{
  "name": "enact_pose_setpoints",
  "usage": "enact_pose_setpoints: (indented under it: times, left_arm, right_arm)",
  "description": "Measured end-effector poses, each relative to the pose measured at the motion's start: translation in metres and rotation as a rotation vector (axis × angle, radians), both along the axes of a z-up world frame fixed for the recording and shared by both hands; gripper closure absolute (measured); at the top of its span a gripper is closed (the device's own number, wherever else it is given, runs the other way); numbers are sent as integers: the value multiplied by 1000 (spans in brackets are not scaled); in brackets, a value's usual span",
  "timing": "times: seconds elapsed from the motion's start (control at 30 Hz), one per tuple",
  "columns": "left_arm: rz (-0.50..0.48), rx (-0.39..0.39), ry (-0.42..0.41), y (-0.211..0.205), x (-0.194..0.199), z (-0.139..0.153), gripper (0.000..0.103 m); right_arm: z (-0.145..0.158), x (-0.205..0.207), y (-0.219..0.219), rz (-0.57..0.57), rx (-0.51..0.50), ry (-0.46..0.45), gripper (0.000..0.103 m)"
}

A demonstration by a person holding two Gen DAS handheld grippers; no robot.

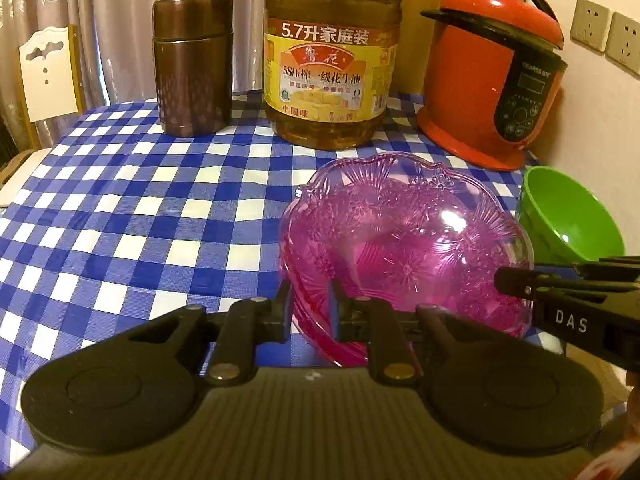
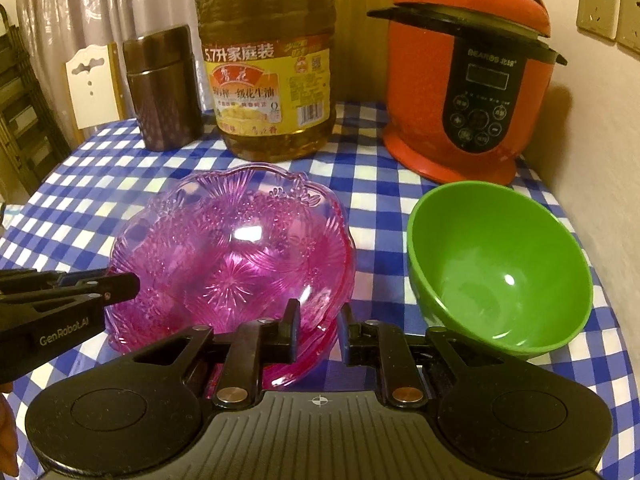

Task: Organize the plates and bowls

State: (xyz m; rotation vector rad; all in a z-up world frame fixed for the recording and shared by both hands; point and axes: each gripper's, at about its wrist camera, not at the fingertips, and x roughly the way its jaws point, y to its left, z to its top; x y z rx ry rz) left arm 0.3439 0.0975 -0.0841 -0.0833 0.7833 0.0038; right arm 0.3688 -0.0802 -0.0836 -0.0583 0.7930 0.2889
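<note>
A stack of pink see-through patterned plates [image 1: 404, 236] [image 2: 232, 248] sits on the blue-and-white checked tablecloth [image 1: 140, 216]. A green bowl [image 2: 500, 268] [image 1: 568, 216] stands to its right. My left gripper [image 1: 312, 308] has its jaws on either side of the stack's near-left rim, with a narrow gap. My right gripper [image 2: 320, 322] has its jaws on either side of the stack's near-right rim, also a narrow gap. Each gripper shows from the side in the other's view [image 1: 560, 292] [image 2: 72, 292]. Whether the pads press the rim is not clear.
At the back stand a brown metal canister [image 1: 194, 66], a large oil jug [image 1: 332, 56] and a red pressure cooker [image 1: 492, 76]. A wall with sockets [image 1: 592, 24] is on the right. A white chair back [image 1: 48, 74] stands beyond the table's left edge.
</note>
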Motion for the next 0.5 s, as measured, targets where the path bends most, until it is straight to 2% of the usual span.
enact_pose_setpoints:
  times: [0.17, 0.2, 0.23, 0.3, 0.37, 0.5]
  left_arm:
    - [0, 2, -3, 1, 0, 0, 86]
    - [0, 2, -5, 1, 0, -1, 86]
    - [4, 5, -6, 1, 0, -1, 83]
    - [20, 4, -4, 4, 0, -2, 77]
    - [23, -16, -12, 7, 0, -1, 77]
    - [29, -18, -20, 9, -1, 1, 77]
  right_arm:
    - [-3, 0, 0, 9, -6, 0, 81]
    - [-3, 0, 1, 14, -10, -2, 75]
    - [-4, 0, 3, 19, -19, -8, 59]
    - [-3, -2, 3, 25, -4, -36, 39]
    - [1, -2, 0, 24, 33, -45, 39]
    - [4, -3, 0, 24, 40, -47, 39]
